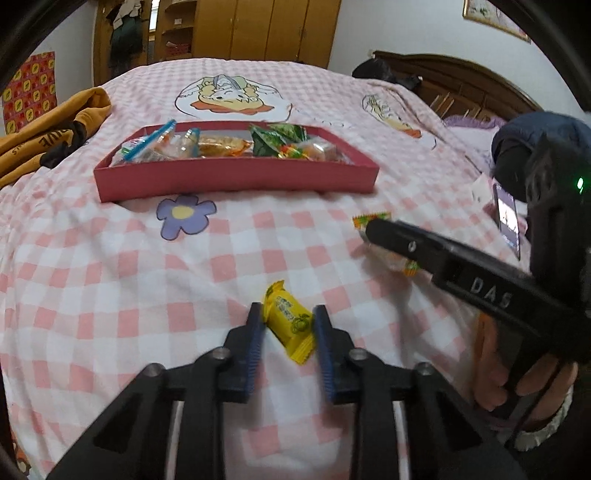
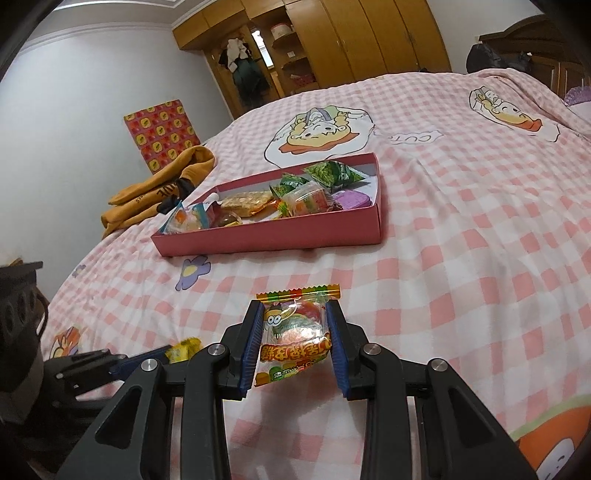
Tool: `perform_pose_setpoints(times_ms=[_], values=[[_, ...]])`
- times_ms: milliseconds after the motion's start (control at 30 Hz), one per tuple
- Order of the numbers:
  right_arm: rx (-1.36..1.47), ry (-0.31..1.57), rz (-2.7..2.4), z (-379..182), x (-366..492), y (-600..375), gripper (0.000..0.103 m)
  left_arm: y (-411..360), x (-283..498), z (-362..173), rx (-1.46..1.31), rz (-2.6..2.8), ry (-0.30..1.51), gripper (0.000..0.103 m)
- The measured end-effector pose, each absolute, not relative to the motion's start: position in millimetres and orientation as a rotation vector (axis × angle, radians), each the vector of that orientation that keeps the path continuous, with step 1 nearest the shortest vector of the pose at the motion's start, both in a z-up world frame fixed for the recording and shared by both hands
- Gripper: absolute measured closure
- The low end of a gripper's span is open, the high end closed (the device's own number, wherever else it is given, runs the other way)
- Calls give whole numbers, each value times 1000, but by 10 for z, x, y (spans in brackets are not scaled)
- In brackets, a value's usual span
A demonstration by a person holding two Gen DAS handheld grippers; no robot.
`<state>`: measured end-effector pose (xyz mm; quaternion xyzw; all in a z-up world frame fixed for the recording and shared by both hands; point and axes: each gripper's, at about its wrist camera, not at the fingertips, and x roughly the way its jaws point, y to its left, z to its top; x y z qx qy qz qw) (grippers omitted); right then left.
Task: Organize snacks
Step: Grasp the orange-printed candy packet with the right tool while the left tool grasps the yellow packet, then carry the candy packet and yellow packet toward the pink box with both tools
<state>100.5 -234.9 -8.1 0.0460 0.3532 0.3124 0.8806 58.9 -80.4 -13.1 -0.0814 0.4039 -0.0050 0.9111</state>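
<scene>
Left wrist: yellow snack [image 1: 290,325] between left gripper [image 1: 288,314] fingers [image 1: 255,332].

Bedroom w/ pale walls [image 2: 92,92], wooden wardrobe [image 1: 266,29], dark headboard [image 1: 454,81], pink-checked bedspread [image 1: 110,258].

Each wrist camera looks forward along its own fingers, low and close over the pink checked bedspread [image 1: 110,280]; both share the shallow red cardboard box [image 2: 266,236] ahead.
</scene>
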Motion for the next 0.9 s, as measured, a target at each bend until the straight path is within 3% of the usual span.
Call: perform_pose_setpoints(times_ms=[900], values=[[57,608,688,495,1092,-2213,68,-398,670,609,-168,20,654,78]])
